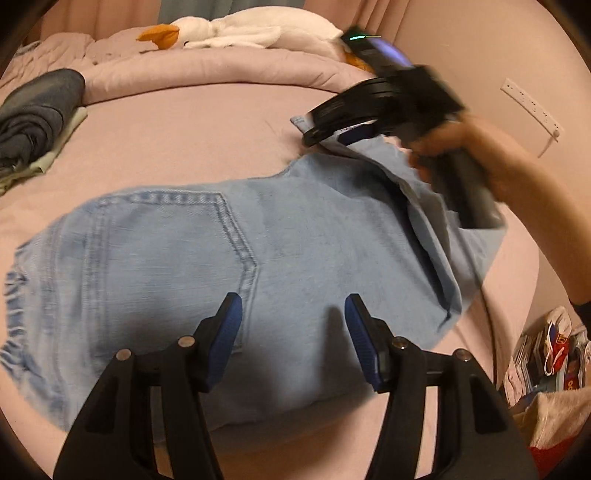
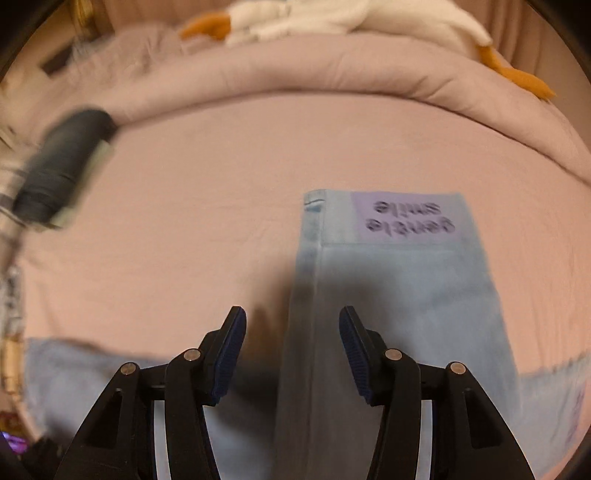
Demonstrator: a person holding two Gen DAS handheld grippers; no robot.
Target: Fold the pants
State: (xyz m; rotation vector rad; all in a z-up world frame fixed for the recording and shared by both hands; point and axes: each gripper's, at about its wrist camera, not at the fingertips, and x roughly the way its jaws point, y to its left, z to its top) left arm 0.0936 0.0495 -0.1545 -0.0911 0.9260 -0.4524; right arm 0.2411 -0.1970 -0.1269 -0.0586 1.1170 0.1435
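Light blue jeans (image 1: 177,266) lie on the pink bed, back pocket up, waistband to the left. My left gripper (image 1: 293,314) is open and empty just above the seat of the jeans. My right gripper (image 2: 292,325) is open above a pant leg (image 2: 399,295) that lies flat, its cuff bearing a purple label (image 2: 410,216). In the left wrist view the right gripper (image 1: 332,129) hovers over the far leg end, held by a hand (image 1: 469,147).
A folded dark garment pile (image 1: 33,122) sits at the bed's left, also blurred in the right wrist view (image 2: 62,170). A rolled pink duvet (image 1: 221,70) and white plush goose (image 1: 240,29) lie at the back. Clutter (image 1: 546,354) sits beside the bed.
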